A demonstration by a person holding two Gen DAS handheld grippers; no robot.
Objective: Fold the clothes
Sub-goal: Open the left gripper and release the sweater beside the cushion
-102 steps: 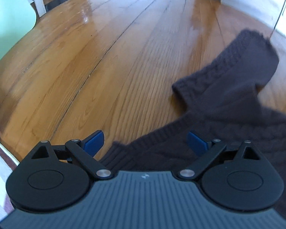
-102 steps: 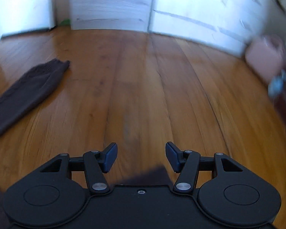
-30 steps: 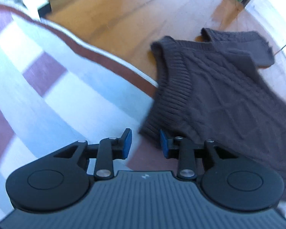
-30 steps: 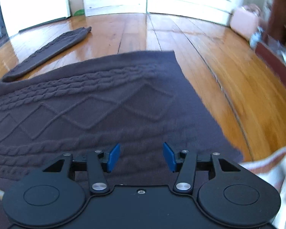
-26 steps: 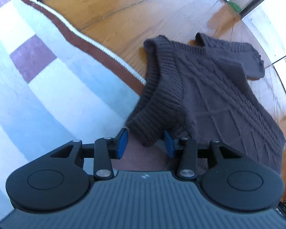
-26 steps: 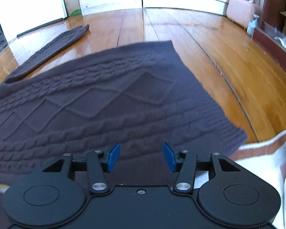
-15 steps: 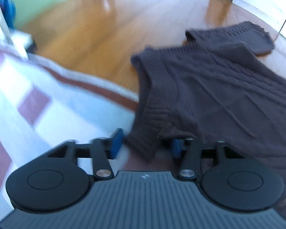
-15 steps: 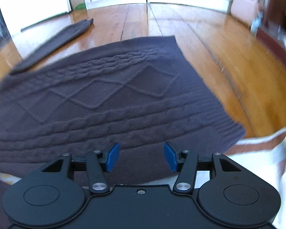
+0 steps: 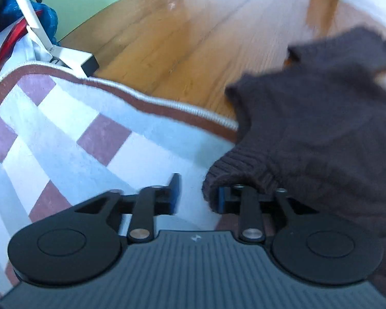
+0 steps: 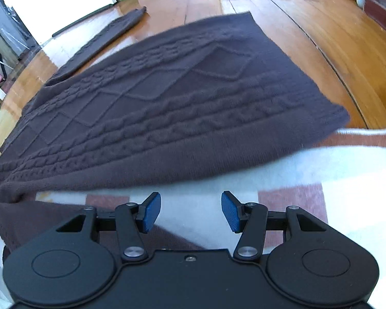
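Now the dark brown cable-knit sweater (image 10: 167, 97) lies spread across wooden floor (image 9: 182, 33) and checked rug (image 9: 64, 139). Left gripper (image 9: 196, 195), jaws just opening, releases its ribbed corner; right gripper (image 10: 190, 212) hangs open, empty. Next: regrasp an edge to fold.

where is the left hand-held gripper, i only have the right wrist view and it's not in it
observer: The left hand-held gripper is at the sweater, by its ribbed corner, above the checked rug.
operator: is it pinching that corner
observer: No. Its jaws have just been opening; the ribbed edge only drapes against one finger, and the gap between the pads shows rug.
operator: anything close by on that side
observer: A white stand foot sits at the rug's far edge, below a pale green panel.
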